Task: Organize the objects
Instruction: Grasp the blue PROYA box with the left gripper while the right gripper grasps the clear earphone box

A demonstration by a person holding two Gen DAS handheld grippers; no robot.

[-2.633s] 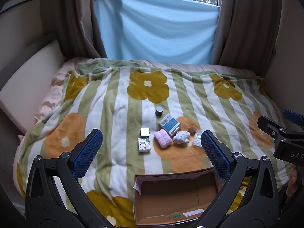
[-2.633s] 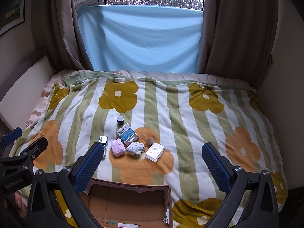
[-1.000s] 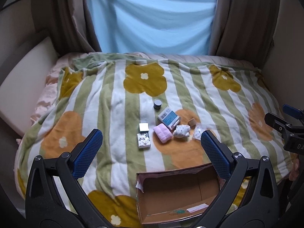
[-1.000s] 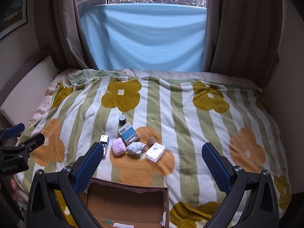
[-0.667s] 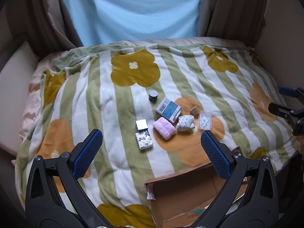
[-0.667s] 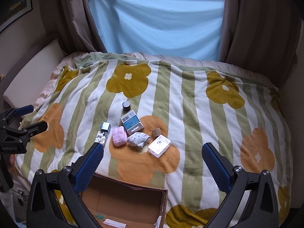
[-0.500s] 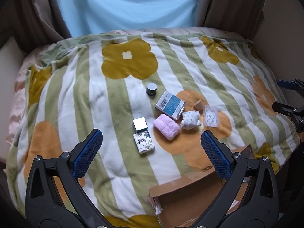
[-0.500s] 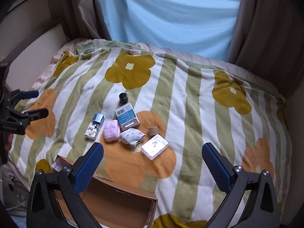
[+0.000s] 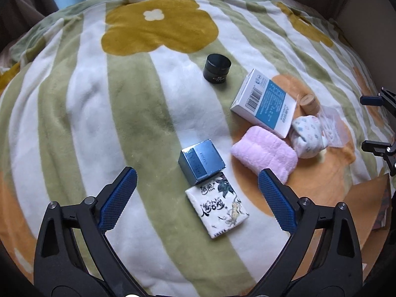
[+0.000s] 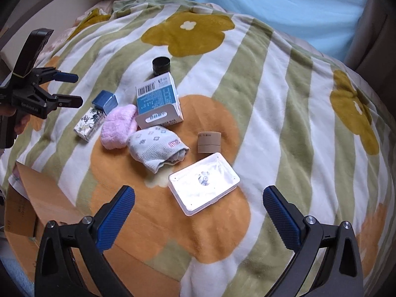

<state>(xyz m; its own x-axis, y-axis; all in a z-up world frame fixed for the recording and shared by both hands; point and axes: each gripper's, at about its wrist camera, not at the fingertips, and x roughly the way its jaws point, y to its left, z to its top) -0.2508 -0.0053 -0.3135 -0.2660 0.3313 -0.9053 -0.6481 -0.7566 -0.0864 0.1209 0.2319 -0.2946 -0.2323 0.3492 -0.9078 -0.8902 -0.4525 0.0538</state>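
Beside the blue box (image 9: pixel 201 161), left claw (image 9: pixel 195 198) spread, blanket (image 9: pixel 99 99) bare leftward

Two close downward views, shared blanket (image 9: pixel 138 113)

A blanket (image 9: pixel 138 113) with green and white stripes and big yellow and orange flowers covers the bed. At the far side hangs a light blue cloth (image 10: pixel 284 2) between brown curtains (image 10: pixel 376 24).

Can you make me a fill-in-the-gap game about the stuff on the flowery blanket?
1. The round jar beyond the blue-and-white box is ____ in colour.
2. The fluffy folded towel is ____.
3. The left gripper has its jaws ____, holding nothing.
4. The small blue box touches the ____ packet with the drawings.

Answers: black; pink; open; white
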